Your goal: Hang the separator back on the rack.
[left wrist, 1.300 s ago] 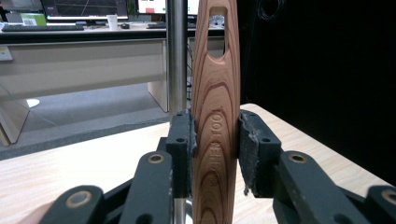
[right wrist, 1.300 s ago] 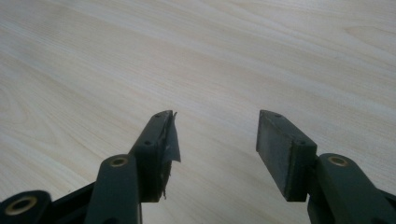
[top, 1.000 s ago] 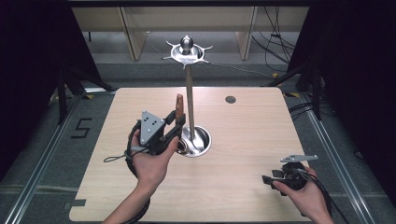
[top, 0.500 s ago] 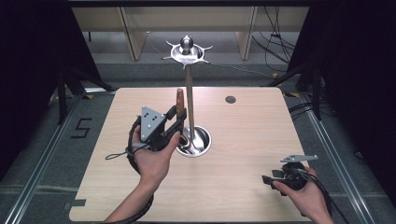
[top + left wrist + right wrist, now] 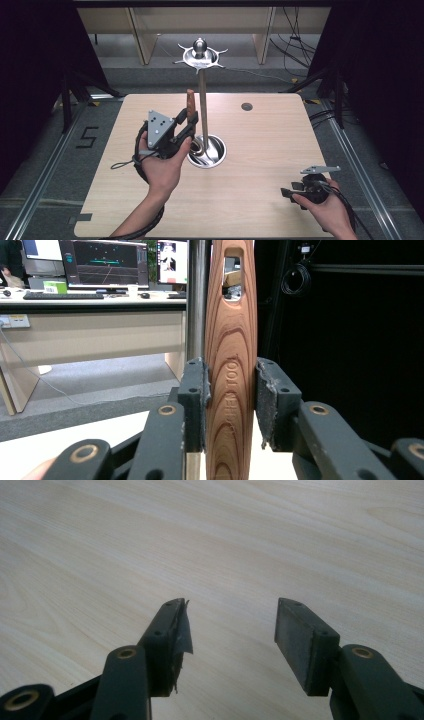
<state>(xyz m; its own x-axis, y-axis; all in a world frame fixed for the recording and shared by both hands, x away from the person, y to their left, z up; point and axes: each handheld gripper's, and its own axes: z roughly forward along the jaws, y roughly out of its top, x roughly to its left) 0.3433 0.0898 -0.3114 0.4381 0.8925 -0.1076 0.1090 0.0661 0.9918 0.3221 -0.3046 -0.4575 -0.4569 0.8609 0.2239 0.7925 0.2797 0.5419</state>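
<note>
High view, left hand (image 5: 162, 167) raised beside the utensil stand (image 5: 202, 100), left gripper (image 5: 189, 120) clamped on an upright wooden kitchen tool (image 5: 231, 370) touching the stand's pole, right gripper (image 5: 227, 630) low over the table (image 5: 260, 150), well right of the stand, jaws apart and empty.

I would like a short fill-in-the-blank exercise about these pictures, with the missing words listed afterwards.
1. The left gripper is shut on a ____ utensil handle with a slot near its end.
2. The right gripper has ____ jaws above the pale wooden table.
3. The tall metal stand rises from a ____ metal base.

Missing words: wooden; open; round
</note>
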